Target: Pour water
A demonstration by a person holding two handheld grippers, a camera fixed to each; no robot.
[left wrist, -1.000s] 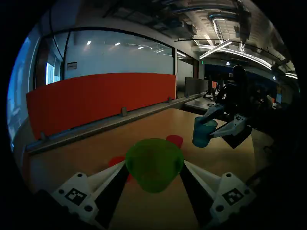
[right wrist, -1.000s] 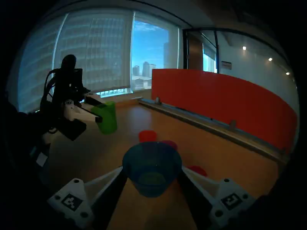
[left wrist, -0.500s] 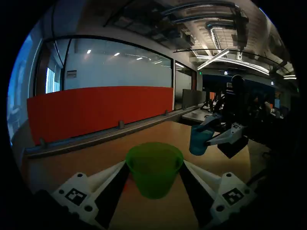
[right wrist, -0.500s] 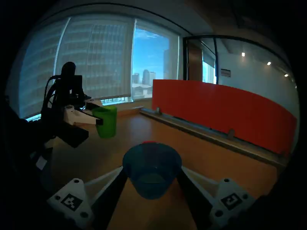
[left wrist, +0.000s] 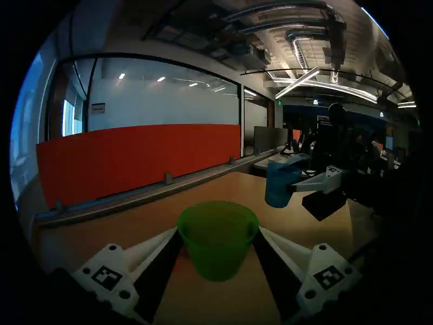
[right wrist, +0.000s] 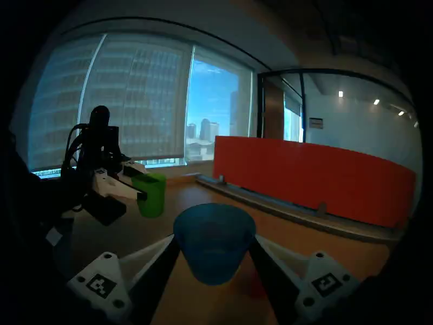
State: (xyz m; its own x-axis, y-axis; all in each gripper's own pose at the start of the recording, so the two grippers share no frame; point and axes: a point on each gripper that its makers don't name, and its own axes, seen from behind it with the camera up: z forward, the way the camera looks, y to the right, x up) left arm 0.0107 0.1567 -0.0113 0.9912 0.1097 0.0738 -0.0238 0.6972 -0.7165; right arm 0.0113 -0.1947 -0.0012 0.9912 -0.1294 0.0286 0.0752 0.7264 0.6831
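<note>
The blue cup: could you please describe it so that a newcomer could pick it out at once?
Over the wooden desk beside the orange partition, find the right gripper. The blue cup sits upright between its fingers; the same-shaped green cup in the left gripper differs only in colour.

Wooden desk (left wrist: 140, 216), orange partition (left wrist: 135, 154), bright windows (right wrist: 135, 122)
</note>
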